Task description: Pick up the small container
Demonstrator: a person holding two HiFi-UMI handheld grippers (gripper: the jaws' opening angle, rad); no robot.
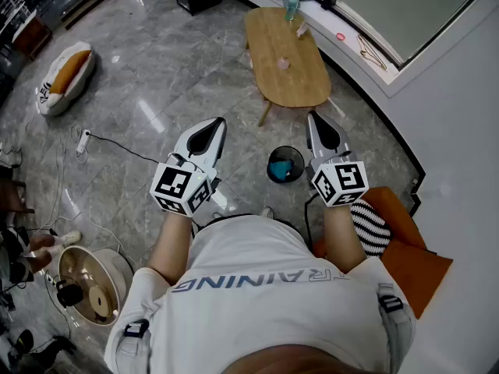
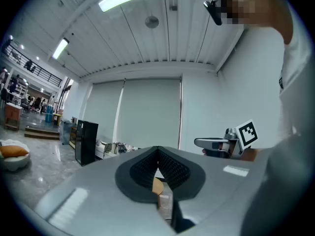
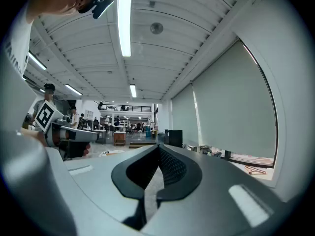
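A small pink container (image 1: pixel 283 64) stands near the middle of an oval wooden table (image 1: pixel 300 80) at the far side of the floor. I hold both grippers level in front of my chest, well short of the table. The left gripper (image 1: pixel 213 123) points toward the table's near left end, and its jaws are shut with nothing between them (image 2: pixel 157 149). My right gripper (image 1: pixel 315 118) is also shut and empty (image 3: pixel 158 146), aimed at the table's near right end. A sliver of the table (image 2: pixel 157 185) shows below the left jaws.
A bottle (image 1: pixel 291 6) stands at the table's far end. A black bin (image 1: pixel 285 164) with blue contents sits on the floor between the grippers. An orange seat (image 1: pixel 409 248) with a striped cushion (image 1: pixel 369 226) is at my right. A cable and power strip (image 1: pixel 83 140) lie left.
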